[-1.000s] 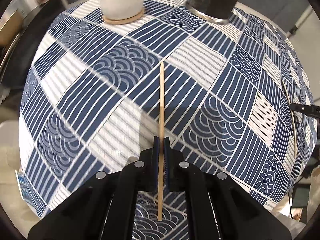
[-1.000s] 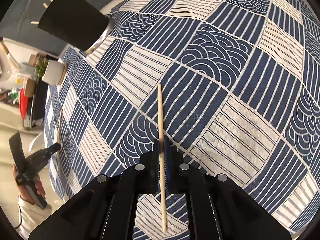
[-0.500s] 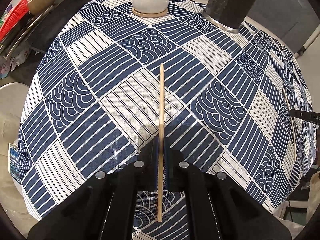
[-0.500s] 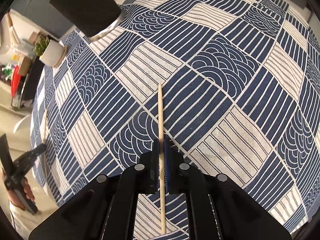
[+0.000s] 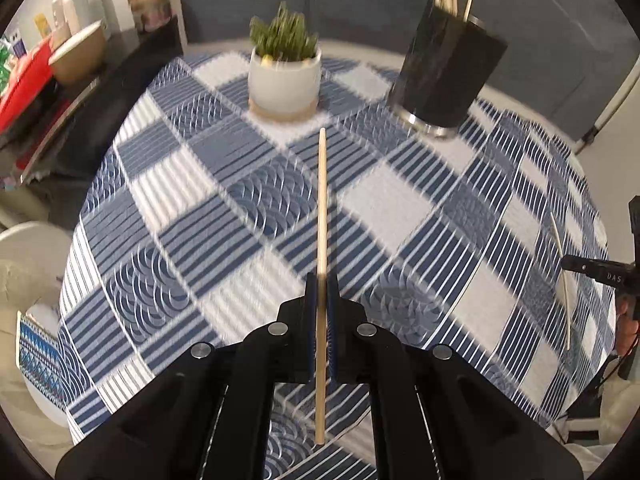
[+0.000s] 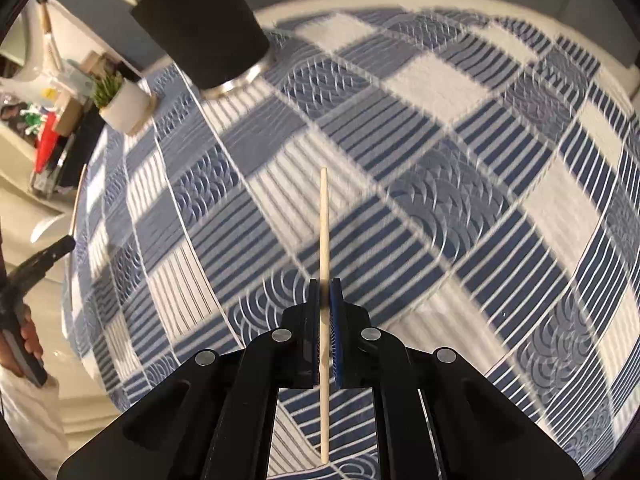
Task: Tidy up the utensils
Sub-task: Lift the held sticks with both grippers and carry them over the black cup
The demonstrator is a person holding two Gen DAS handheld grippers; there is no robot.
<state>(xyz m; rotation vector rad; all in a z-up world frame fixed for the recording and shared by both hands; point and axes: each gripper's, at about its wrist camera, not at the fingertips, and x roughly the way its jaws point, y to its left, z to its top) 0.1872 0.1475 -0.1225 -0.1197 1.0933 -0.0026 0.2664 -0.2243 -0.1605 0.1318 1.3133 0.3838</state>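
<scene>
My left gripper (image 5: pixel 321 280) is shut on a wooden chopstick (image 5: pixel 321 208) and holds it above the table, pointing toward the far side. My right gripper (image 6: pixel 325 284) is shut on a second wooden chopstick (image 6: pixel 324 224), also held above the cloth. A black holder (image 5: pixel 448 72) with several chopsticks in it stands at the far right in the left wrist view and at the upper left in the right wrist view (image 6: pixel 200 24). The right gripper and its chopstick (image 5: pixel 562 280) show at the right edge of the left wrist view.
A round table has a blue and white patterned cloth (image 5: pixel 200 208). A white pot with a green plant (image 5: pixel 285 76) stands at the far side, left of the holder. A dark side shelf with bowls and a red item (image 5: pixel 48 80) is to the left.
Both grippers have lifted and tilted up with their chopsticks, so the holder and the plant pot now sit lower and fuller in view.
</scene>
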